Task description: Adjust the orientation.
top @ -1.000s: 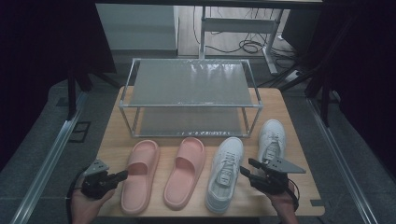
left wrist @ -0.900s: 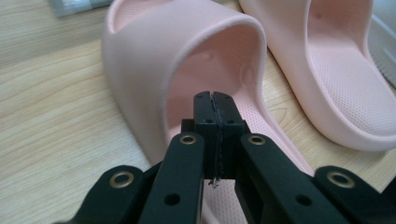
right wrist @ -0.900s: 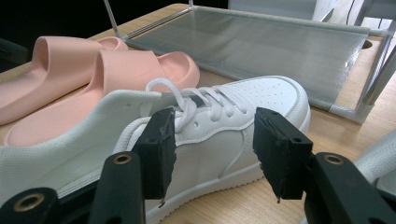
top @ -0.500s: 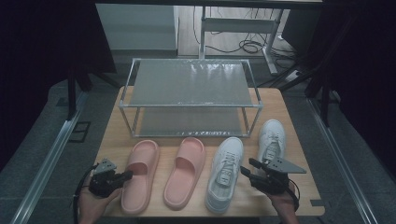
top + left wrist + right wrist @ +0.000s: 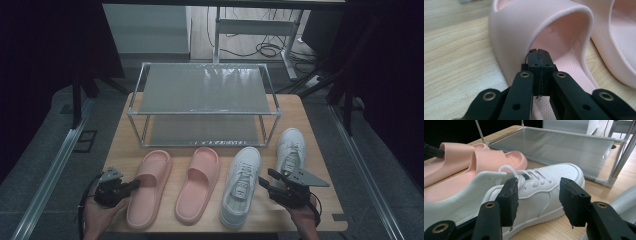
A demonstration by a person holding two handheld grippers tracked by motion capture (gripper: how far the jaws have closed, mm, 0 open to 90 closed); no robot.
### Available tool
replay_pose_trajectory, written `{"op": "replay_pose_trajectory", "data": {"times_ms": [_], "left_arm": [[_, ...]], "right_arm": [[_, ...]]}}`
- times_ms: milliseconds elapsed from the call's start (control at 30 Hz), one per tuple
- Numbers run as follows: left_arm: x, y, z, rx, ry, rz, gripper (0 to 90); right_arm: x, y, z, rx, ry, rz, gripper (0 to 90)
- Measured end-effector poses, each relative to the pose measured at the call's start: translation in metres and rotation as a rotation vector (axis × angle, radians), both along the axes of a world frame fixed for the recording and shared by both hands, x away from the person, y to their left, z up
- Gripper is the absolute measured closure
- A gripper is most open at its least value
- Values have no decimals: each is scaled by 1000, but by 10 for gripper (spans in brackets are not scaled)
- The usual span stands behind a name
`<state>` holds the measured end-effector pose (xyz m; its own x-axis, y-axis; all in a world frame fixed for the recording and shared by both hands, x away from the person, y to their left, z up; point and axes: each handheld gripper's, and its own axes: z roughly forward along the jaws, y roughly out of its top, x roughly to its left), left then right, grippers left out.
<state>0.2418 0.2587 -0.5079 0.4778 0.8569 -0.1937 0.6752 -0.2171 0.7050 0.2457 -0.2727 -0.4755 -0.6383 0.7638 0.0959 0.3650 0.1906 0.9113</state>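
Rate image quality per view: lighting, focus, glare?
High view: dim, soft overall, dark surroundings, mild sheen on the silver mesh two-tier shoe rack. Left gripper view: bright and even; shut left gripper sharp against the pink foam slide sandal. Right gripper view: well lit; white lace-up sneaker crisp, open right gripper slightly soft, background dark.

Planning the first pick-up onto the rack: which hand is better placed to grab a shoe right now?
Probably the right. Its gripper is open, fingers beside the white sneaker. The left gripper is shut, tip at the pink slipper strap opening, and must open first.
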Motion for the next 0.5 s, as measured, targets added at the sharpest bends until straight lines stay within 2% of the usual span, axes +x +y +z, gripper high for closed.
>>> {"op": "replay_pose_trajectory", "data": {"times_ms": [333,500], "left_arm": [[7,6,-2,-1,8,24,900],[1,4,1,-7,2,14,842]], "right_arm": [[0,0,0,0,2,-2,498],[0,-1,0,1,0,-3,498]]}}
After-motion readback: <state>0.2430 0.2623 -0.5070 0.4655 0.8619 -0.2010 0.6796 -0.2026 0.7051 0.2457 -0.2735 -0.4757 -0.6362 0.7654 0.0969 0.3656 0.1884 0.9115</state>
